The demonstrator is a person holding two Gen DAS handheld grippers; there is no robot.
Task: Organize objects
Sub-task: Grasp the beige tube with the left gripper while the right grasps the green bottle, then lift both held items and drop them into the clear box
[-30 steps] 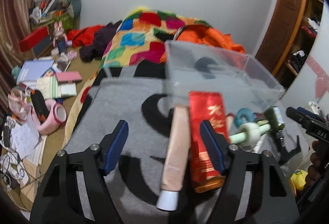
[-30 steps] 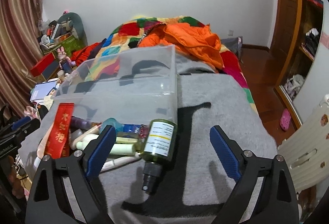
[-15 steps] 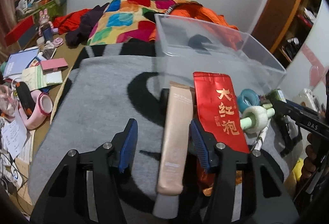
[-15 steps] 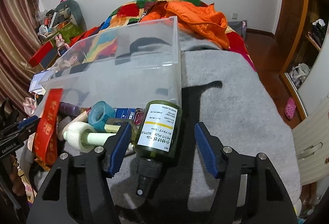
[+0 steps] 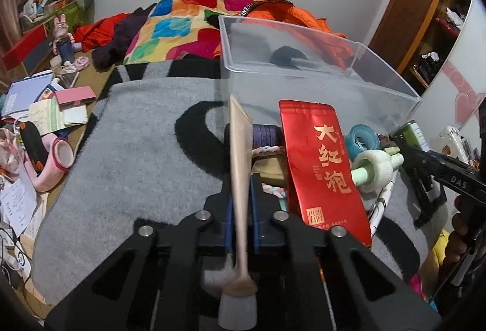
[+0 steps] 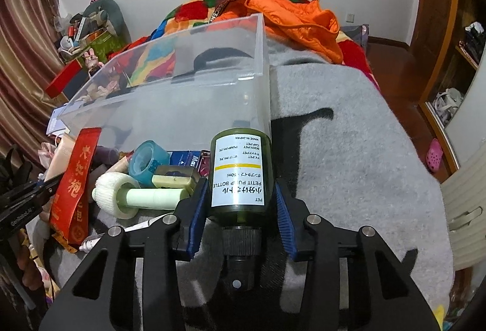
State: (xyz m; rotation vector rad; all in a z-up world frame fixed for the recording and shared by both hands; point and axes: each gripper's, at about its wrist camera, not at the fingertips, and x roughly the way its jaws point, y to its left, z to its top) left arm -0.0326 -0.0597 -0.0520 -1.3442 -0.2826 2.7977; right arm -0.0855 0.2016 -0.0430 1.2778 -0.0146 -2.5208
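Blanket (image 5: 136, 154) grey, bedroom | left tool (image 5: 241, 209) clamps tube (image 5: 240, 167) | right tool (image 6: 240, 209) around bottle (image 6: 240, 173)

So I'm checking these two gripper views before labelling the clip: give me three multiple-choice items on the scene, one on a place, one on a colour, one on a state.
1. Where does the red pouch lie relative to the clear bin?
A. inside it
B. in front of it, on the grey blanket
C. on the floor

2. What colour is the pump bottle?
A. dark green
B. blue
C. pink

3. What is the left gripper doing?
A. open over the blanket
B. shut on the beige tube
C. shut on the tape roll

Answers:
1 B: the pouch rests among the pile before the bin's near wall.
2 A: green glass shows around its white label.
3 B: both blue pads press against the tube's sides.
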